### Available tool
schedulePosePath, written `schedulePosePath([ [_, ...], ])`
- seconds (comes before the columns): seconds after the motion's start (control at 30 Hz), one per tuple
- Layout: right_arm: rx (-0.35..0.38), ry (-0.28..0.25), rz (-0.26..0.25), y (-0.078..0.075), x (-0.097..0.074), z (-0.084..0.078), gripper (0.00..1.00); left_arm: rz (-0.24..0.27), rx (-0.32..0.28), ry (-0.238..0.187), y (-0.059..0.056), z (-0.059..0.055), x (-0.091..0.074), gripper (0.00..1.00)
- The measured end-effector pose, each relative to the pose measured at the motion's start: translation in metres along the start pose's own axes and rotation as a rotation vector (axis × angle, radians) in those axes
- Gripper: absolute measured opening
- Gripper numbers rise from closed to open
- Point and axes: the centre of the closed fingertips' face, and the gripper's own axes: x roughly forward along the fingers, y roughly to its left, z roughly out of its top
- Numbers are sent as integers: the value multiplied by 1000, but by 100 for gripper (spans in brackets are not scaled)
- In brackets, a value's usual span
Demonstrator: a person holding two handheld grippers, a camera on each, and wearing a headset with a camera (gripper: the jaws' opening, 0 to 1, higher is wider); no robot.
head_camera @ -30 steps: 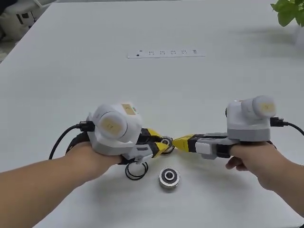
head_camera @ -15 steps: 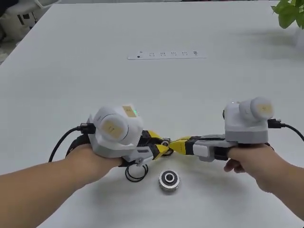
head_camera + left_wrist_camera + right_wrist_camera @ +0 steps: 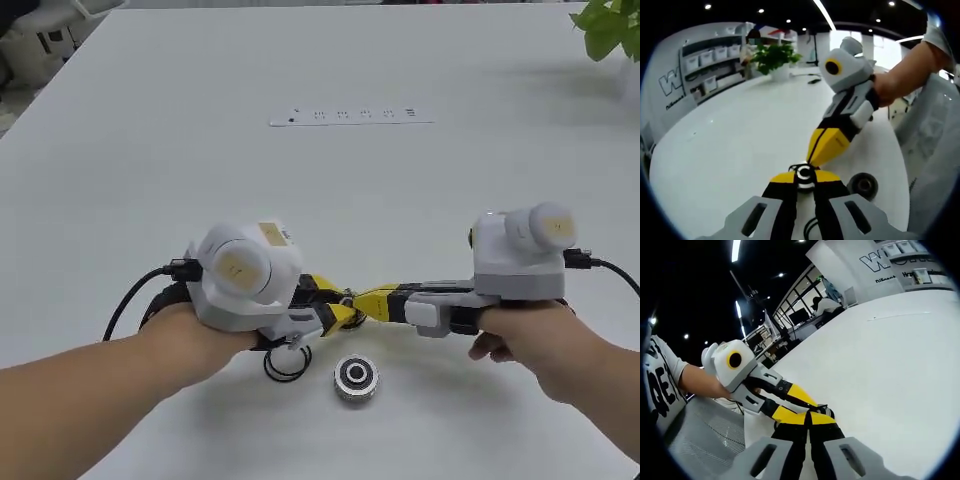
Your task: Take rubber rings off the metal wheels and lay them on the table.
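Head view: left gripper (image 3: 340, 312) clamps a metal wheel (image 3: 348, 300). The right gripper (image 3: 364, 299) touches it from 3 o'clock. Rubber rings (image 3: 287, 361) and a second wheel (image 3: 355, 377) lie at its 6 o'clock.
Left gripper view: jaws pinch the wheel.
Right gripper view: jaws pressed together.

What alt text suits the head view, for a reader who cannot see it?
Two hand-held claws meet tip to tip above a white table: the left claw grips a small metal wheel, and the right claw, shut, touches it. Nearer the viewer lie black rubber rings and a second wheel.
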Motion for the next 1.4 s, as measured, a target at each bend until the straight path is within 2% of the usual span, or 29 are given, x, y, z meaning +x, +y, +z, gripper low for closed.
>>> schedulePosePath([
  [0.3, 12, -7, 13, 0, -1, 0, 0, 0, 0, -1, 0, 0, 0, 12],
  [0.47, 18, -11, 33, 6, -2, -1, 0, -1, -1, -5, 0, 0, 0, 12],
  [0.87, 7, -12, -16, 1, -4, -1, 0, -1, 9, -12, 0, 1, 0, 13],
  [1.2, 14, -14, -16, -1, -4, -1, 0, -11, 7, -16, -1, 1, 0, 14],
  [1.4, 17, -15, -20, -3, -4, -1, 0, -17, -19, -23, -1, 2, -1, 16],
])
